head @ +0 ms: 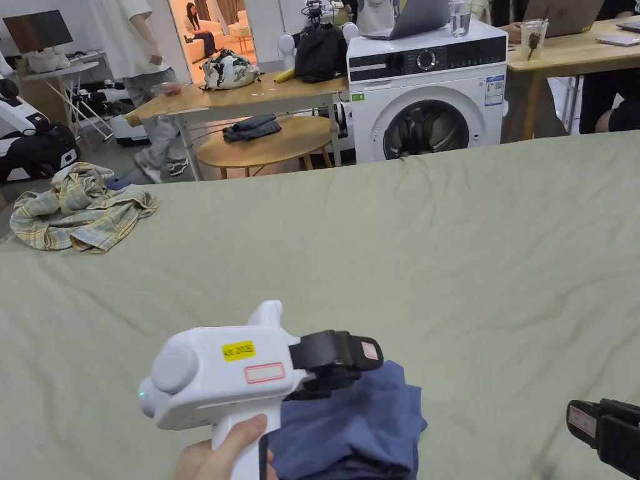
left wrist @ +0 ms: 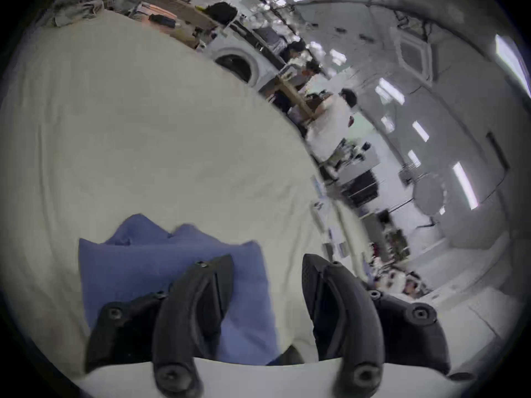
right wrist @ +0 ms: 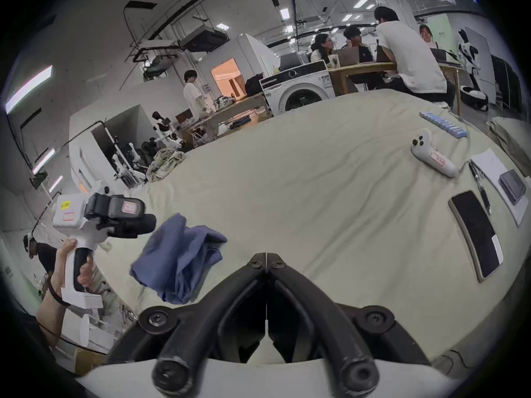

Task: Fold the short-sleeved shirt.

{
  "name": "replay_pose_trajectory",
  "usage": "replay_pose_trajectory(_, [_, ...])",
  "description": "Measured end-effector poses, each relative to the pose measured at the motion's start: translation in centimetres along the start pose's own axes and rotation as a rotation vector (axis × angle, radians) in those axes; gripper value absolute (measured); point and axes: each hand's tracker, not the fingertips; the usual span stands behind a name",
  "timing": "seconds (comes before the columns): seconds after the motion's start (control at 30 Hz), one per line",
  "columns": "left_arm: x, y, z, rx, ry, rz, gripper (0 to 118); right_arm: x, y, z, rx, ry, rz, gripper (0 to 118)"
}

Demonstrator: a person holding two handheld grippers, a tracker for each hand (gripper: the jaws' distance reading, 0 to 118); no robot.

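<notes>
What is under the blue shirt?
The blue shirt lies bunched on the pale green sheet, which spreads out all around it. Whatever might sit beneath its folds is covered.

A wide pale green sheet-covered surface (head: 437, 250) lies open across its middle and far stretch, giving broad room to pass. At the near edge sits a bunched blue cloth shirt (head: 362, 425), with the white-bodied left gripper (left wrist: 267, 263) above it, jaws spread apart. The black right gripper (right wrist: 266, 256), jaws pressed together, sits near right, apart from the shirt. At the far left corner lies a crumpled yellow-and-grey plaid shirt (head: 78, 209). Along the right side lie a white handheld controller (right wrist: 431, 157), a dark flat phone (right wrist: 475, 237), a paper sheet (right wrist: 494, 171) and a row of small blue blocks (right wrist: 442, 124).
</notes>
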Motion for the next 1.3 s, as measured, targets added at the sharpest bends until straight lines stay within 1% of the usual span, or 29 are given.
replay_pose_trajectory(0.03, [-0.4, -0.2, 0.8, 0.045, -0.005, 0.016, 37, 0.0, 0.0, -0.1, -0.003, 0.011, -0.009, 0])
replay_pose_trajectory(0.07, [-0.7, -0.5, 1.2, 0.079, -0.017, 0.022, 17, -0.1, -0.1, -0.2, -0.007, 0.019, -0.012, 0])
replay_pose_trajectory(0.1, [-0.9, -1.0, 0.6, 0.049, 0.003, 0.011, 0, -0.2, -0.2, -0.5, -0.008, 0.023, -0.011, 0])
replay_pose_trajectory(0.17, [-1.5, -2.2, -1.5, -0.007, 0.026, 0.010, 0, -0.6, -0.4, -0.9, -0.018, 0.018, 0.000, 0])
replay_pose_trajectory(0.23, [-2.4, -3.8, -4.6, -0.142, 0.030, 0.009, 0, -0.9, -0.7, -1.1, -0.029, 0.018, 0.005, 0])
replay_pose_trajectory(0.3, [-3.2, -5.1, -7.9, -0.169, 0.228, 0.000, 0, -1.3, -1.0, -1.1, -0.043, 0.027, -0.001, 0])
replay_pose_trajectory(0.33, [-3.8, -5.5, -8.9, -0.190, 0.247, -0.038, 0, -1.6, -1.2, -1.0, -0.054, 0.037, -0.006, 0])
replay_pose_trajectory(0.4, [-3.7, -6.1, -9.0, -0.144, 0.224, -0.097, 0, -1.9, -1.8, -1.5, -0.096, 0.091, -0.001, 0])
replay_pose_trajectory(0.47, [-3.0, -5.8, -8.2, -0.130, 0.209, -0.072, 0, -3.0, -1.9, -2.4, -0.118, 0.112, 0.030, 0])
replay_pose_trajectory(0.5, [-2.8, -5.5, -7.6, -0.119, 0.185, -0.064, 0, -3.3, -2.1, -3.5, -0.130, 0.123, 0.051, 0])
replay_pose_trajectory(0.57, [-2.0, -4.8, -5.4, -0.109, 0.119, -0.048, 0, -4.4, -1.7, -5.7, -0.157, 0.141, 0.068, 0])
replay_pose_trajectory(0.6, [-1.8, -4.4, -3.9, -0.079, 0.079, -0.047, 20, -5.0, -1.3, -6.8, -0.170, 0.159, 0.065, 0])
replay_pose_trajectory(0.63, [-1.7, -3.9, -2.5, -0.060, 0.054, -0.054, 34, -6.0, -0.9, -7.6, -0.187, 0.186, 0.061, 0])
replay_pose_trajectory(0.7, [-1.9, -2.9, 1.0, -0.023, 0.035, -0.058, 48, -7.6, 0.0, -10.2, -0.230, 0.255, 0.049, 0])
replay_pose_trajectory(0.73, [-2.4, -2.5, 2.5, -0.021, 0.041, -0.051, 56, -8.1, 0.3, -11.7, -0.255, 0.273, 0.032, 0])
replay_pose_trajectory(0.77, [-3.2, -2.2, 3.9, -0.003, 0.042, -0.036, 62, -8.7, 0.4, -13.3, -0.286, 0.276, 0.019, 0])
replay_pose_trajectory(0.8, [-3.8, -1.9, 5.4, 0.022, 0.053, -0.021, 67, -9.2, 0.5, -15.1, -0.337, 0.258, 0.023, 0])
replay_pose_trajectory(0.9, [-6.5, -1.9, 8.5, 0.062, 0.124, 0.012, 67, -9.8, -1.1, -19.9, -0.450, 0.048, 0.120, 0])
replay_pose_trajectory(0.93, [-7.1, -2.1, 8.9, 0.069, 0.117, 0.022, 67, -9.4, -1.6, -20.4, -0.441, 0.096, 0.090, 0])
replay_pose_trajectory(0.97, [-7.9, -2.3, 9.1, 0.072, 0.111, 0.041, 67, -9.1, -1.3, -19.9, -0.414, 0.118, 0.056, 0])
replay_pose_trajectory(1.0, [-8.8, -2.4, 9.1, 0.065, 0.099, 0.064, 67, -9.1, -0.7, -19.5, -0.420, 0.114, 0.028, 0])
replay_pose_trajectory(1.03, [-9.5, -2.6, 8.7, 0.051, 0.074, 0.081, 67, -9.4, -0.7, -19.0, -0.429, 0.107, 0.035, 0])
replay_pose_trajectory(1.07, [-10.1, -2.7, 8.0, 0.042, 0.044, 0.102, 67, -9.7, -0.9, -19.0, -0.427, 0.100, 0.066, 0])
replay_pose_trajectory(1.1, [-10.9, -2.9, 7.1, 0.034, 0.014, 0.134, 67, -10.0, -1.2, -19.0, -0.413, 0.089, 0.116, 0])
replay_pose_trajectory(1.13, [-11.6, -3.0, 6.1, 0.016, -0.006, 0.161, 67, -10.2, -1.3, -19.0, -0.410, 0.083, 0.123, 0])
replay_pose_trajectory(1.2, [-12.6, -3.3, 3.9, -0.029, -0.029, 0.213, 67, -10.4, -1.4, -18.8, -0.406, 0.076, 0.102, 0])
replay_pose_trajectory(1.3, [-13.9, -3.7, 1.4, -0.054, -0.090, 0.292, 67, -10.2, -1.5, -18.7, -0.398, 0.078, 0.094, 0])
